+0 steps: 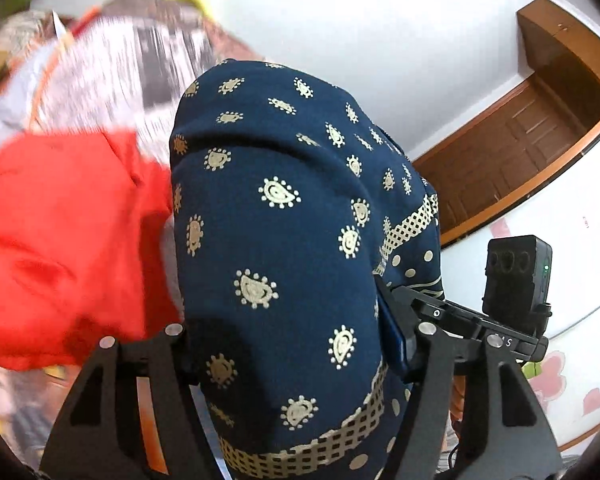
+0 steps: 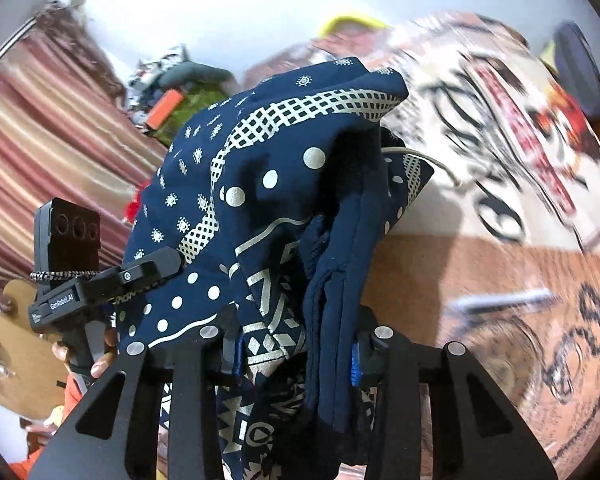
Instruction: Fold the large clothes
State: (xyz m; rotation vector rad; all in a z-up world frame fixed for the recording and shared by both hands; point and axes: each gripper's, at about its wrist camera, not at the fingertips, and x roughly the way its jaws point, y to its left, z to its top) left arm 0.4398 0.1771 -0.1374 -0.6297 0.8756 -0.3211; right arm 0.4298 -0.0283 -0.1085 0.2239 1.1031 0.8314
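Note:
A navy garment with cream paisley, dots and checked bands is bunched up and held in the air between both grippers. My left gripper is shut on a thick wad of it; the cloth covers the fingertips. My right gripper is shut on a folded stack of the same garment, blue pads pressed on either side. The other gripper shows in each view, at the right of the left wrist view and at the left of the right wrist view, both clamped on the cloth.
A red cloth hangs left of the garment. A printed bedsheet with a clothes pile lies behind, blurred. A striped curtain is at left. A brown door and white wall are at right.

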